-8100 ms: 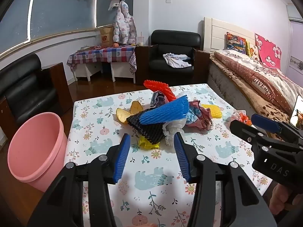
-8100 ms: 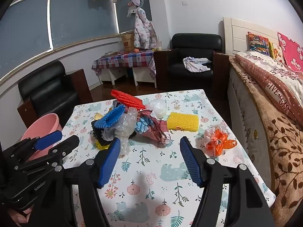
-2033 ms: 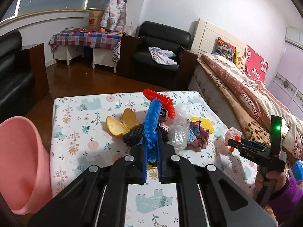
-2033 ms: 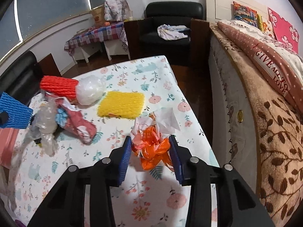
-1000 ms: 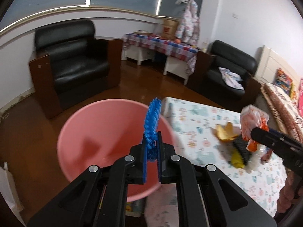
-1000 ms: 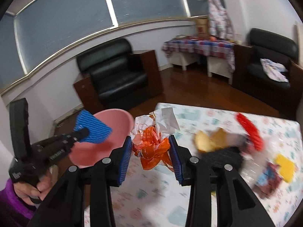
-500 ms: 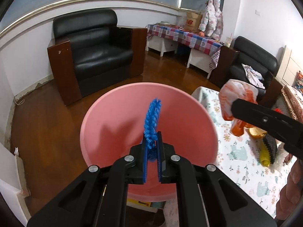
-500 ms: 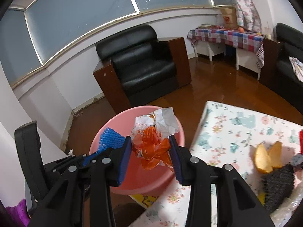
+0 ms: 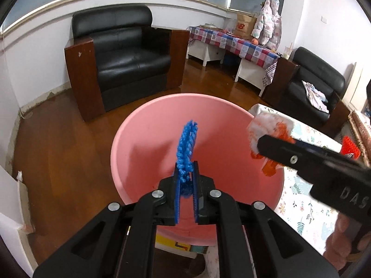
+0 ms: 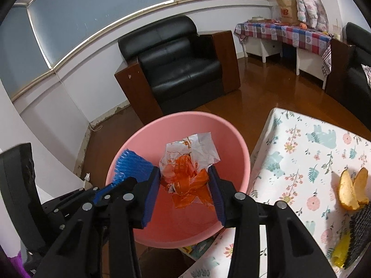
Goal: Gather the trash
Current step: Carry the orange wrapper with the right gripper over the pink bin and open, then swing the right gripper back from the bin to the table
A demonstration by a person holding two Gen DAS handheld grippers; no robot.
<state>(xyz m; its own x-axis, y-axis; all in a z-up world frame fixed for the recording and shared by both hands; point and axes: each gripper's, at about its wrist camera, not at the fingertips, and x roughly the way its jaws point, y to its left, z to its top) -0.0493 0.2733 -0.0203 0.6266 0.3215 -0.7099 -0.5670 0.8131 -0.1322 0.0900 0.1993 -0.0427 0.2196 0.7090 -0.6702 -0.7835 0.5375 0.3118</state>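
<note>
A pink bucket point(image 9: 143, 125) stands on the floor beside the table. My left gripper point(image 9: 186, 173) hangs over its mouth. Its pads still hold a blue foam net point(image 9: 186, 143) upright while the jaws are opening. In the right wrist view, my right gripper point(image 10: 184, 180) is over the same bucket point(image 10: 241, 143). A crumpled orange and white wrapper point(image 10: 187, 162) sits between its pads, touching both, as these jaws are opening too. The blue net point(image 10: 132, 166) shows just left of it. From the left wrist view, the wrapper point(image 9: 266, 125) sticks out past the right gripper's finger.
The floral-cloth table point(image 10: 301, 157) lies to the right of the bucket, with orange peel point(image 10: 350, 192) and a black foam net point(image 10: 359, 234) on it. A red foam net point(image 9: 350, 148) shows at the table's far side. A black armchair point(image 9: 129, 60) stands behind the bucket on the wooden floor.
Both grippers have come lower and closer over the bucket, which fills more of each view. The gaps between both pairs of pads have widened slightly; the net and wrapper stay between them.
</note>
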